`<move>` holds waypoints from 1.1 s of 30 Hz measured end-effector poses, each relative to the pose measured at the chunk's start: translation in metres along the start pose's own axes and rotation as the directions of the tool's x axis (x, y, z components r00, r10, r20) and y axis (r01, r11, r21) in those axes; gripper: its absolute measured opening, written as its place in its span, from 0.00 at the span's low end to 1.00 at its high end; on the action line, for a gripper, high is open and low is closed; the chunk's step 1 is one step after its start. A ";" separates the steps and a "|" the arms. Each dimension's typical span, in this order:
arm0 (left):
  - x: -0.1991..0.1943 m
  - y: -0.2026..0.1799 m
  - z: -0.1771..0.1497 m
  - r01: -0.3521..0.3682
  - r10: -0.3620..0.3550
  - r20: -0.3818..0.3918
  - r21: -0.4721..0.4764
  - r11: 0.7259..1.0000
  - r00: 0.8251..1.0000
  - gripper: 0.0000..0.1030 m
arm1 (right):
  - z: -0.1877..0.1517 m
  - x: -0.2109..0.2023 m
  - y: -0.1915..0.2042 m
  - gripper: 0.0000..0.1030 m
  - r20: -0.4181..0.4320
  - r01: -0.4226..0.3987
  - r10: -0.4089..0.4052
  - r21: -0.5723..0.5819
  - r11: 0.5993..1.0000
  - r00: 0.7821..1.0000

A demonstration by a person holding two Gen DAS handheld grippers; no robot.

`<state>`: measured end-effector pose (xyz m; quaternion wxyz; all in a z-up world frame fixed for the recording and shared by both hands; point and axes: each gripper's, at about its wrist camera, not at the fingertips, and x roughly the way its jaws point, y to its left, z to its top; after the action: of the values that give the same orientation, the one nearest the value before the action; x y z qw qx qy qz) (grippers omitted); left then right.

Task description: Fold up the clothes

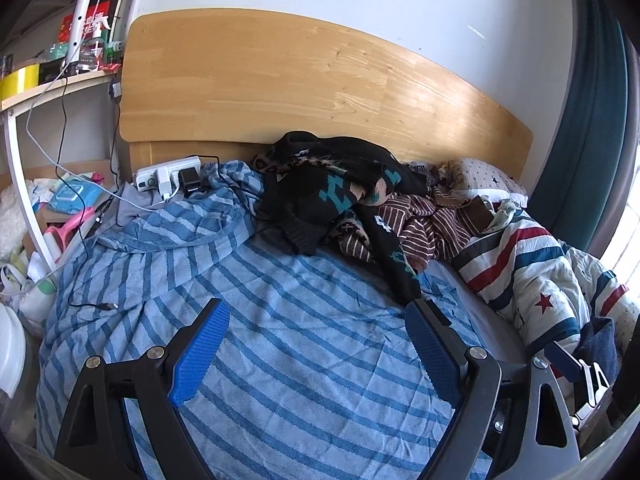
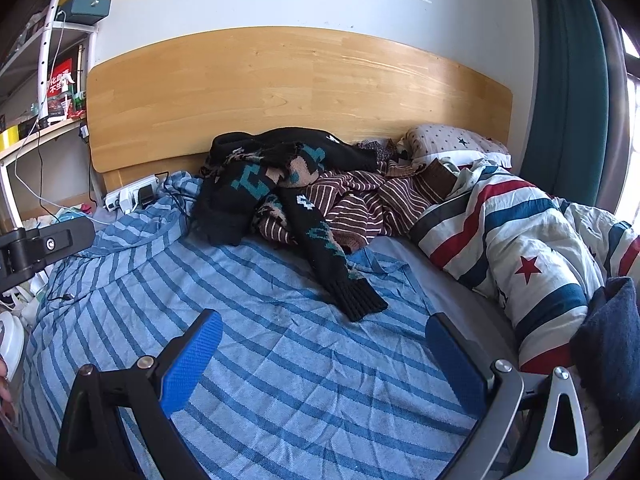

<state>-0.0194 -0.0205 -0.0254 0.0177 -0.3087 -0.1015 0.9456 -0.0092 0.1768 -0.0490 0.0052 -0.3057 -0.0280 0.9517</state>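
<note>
A heap of clothes lies by the headboard. On top is a black knit sweater (image 1: 332, 188) (image 2: 256, 188) with teal and tan patterns. One sleeve (image 2: 352, 288) trails toward me, its cuff flat on the blue striped cover (image 1: 288, 360) (image 2: 304, 380). Beneath and right of it is a brown garment with thin white stripes (image 1: 420, 224) (image 2: 352, 204). My left gripper (image 1: 318, 308) is open over the bare cover, short of the sleeve. My right gripper (image 2: 323, 316) is open too, just before the cuff. Both hold nothing.
A wooden headboard (image 1: 300, 88) backs the bed. A bunched quilt with red and blue stripes and stars (image 2: 520, 248) and a star-print pillow (image 2: 452, 144) fill the right side. A power strip (image 1: 168, 178) with cables lies at the left. A cluttered white shelf (image 1: 24, 92) stands beside the bed.
</note>
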 end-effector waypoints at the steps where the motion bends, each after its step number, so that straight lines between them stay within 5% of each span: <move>1: 0.003 -0.001 0.000 -0.002 0.002 -0.004 0.002 1.000 1.000 0.87 | 0.000 0.002 -0.002 1.00 -0.004 0.000 0.000 0.006 1.000 1.000; 5: 0.014 -0.007 0.002 -0.064 0.064 0.008 0.027 0.998 0.998 0.87 | 0.000 0.009 -0.008 1.00 -0.019 0.002 -0.002 0.029 1.000 1.000; 14: 0.067 -0.009 0.013 -0.062 0.062 -0.056 -0.001 0.998 0.996 0.86 | 0.006 0.047 -0.007 1.00 -0.035 0.034 -0.034 0.004 0.999 0.999; 25: 0.176 0.015 0.040 -0.114 0.107 -0.171 -0.032 0.993 0.980 0.83 | 0.032 0.178 -0.001 1.00 -0.147 0.051 -0.054 -0.024 0.998 0.988; 33: 0.247 0.041 0.064 -0.120 0.100 -0.224 -0.077 0.990 0.969 0.78 | 0.037 0.273 -0.007 0.72 -0.324 0.067 -0.050 0.040 0.997 0.945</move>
<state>-0.2558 -0.0480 -0.1261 -0.0378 -0.4170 -0.1242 0.8996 -0.2528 0.1891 -0.1776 0.0458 -0.4561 -0.0117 0.8887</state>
